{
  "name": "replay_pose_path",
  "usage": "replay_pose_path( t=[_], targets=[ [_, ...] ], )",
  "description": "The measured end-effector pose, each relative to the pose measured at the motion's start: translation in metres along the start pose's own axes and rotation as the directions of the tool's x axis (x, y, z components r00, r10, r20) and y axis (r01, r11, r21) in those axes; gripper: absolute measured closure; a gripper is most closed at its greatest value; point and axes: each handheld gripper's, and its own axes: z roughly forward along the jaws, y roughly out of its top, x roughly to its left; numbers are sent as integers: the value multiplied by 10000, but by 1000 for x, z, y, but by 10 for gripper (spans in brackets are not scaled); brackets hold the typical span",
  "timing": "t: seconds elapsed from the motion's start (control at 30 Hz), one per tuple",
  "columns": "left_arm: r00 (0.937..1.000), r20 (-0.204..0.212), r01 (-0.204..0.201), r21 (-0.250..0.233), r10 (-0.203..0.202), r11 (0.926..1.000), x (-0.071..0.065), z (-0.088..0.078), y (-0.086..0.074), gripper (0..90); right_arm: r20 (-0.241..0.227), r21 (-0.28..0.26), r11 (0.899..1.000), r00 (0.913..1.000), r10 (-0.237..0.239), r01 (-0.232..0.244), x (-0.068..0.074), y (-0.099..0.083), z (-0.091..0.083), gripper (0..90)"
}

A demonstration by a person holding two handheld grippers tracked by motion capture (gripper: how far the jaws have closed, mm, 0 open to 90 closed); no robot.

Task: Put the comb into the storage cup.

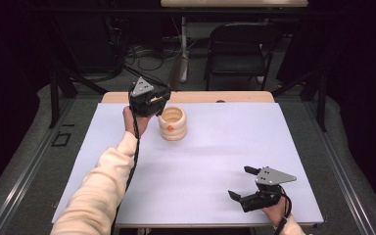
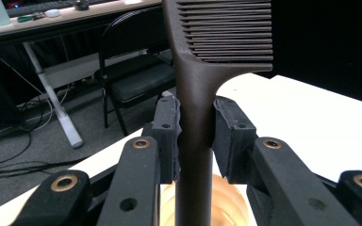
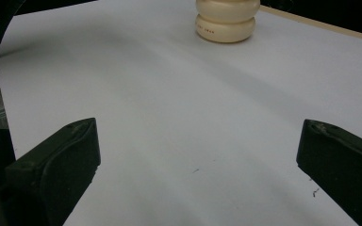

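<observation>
While the left gripper (image 1: 157, 100) hangs at the far side of the table, its jaws are clamped on the handle of a dark brown comb (image 2: 195, 89). Seen along those jaws in the left gripper view, the handle stands upright between the two pads (image 2: 168, 123), pinched from both sides. Comb teeth spread above the jaws, off to the right of the handle. Below the jaws, partly behind the handle, sits a cream ribbed cup (image 2: 226, 200).

From the high view, the cup (image 1: 172, 123) stands on the white table sheet (image 1: 225, 161) just beside the left gripper's jaw end, with an orange mark on its near wall. A hand in a cream sleeve (image 1: 103, 188) carries this gripper; a black cable trails down along the forearm.

Right gripper (image 1: 239, 182): near edge of the table, well apart from cup and comb. Jaws stand wide apart, nothing between them. In the right gripper view, bare white sheet lies between the two black jaws, and the cup (image 3: 226, 21) sits far ahead of them, slightly right of centre.

Beyond the table: a black folding chair (image 1: 237, 46) and loose cables on the floor.
</observation>
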Motion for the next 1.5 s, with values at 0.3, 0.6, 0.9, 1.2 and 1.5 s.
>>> replay_pose_path(
  t=[0.3, 0.6, 0.9, 1.2, 1.5],
  targets=[
    [9999, 88, 135, -276, -132, 9995, -1, 7, -3, 721, -4, -2, 10000, 10000, -5, 5, 0, 0, 0, 0],
    [9992, 144, 366, -388, -360, 9986, -1, 14, -8, 721, -9, 2, 10000, 10000, -1, 1, 0, 0, 0, 0],
    [9980, 159, 624, -616, -616, 9961, 0, 19, -12, 721, -16, -20, 10000, 10000, 11, -11, 0, 0, 0, 0],
    [9955, 180, 943, -709, -932, 9930, 2, 22, -17, 721, -15, -21, 10000, 10000, 26, -26, 0, 0, 0, 0],
    [9944, 201, 1047, -687, -1036, 9921, 3, 27, -21, 721, -5, 2, 10000, 10000, 26, -26, 0, 0, -1, 0]
  ],
)
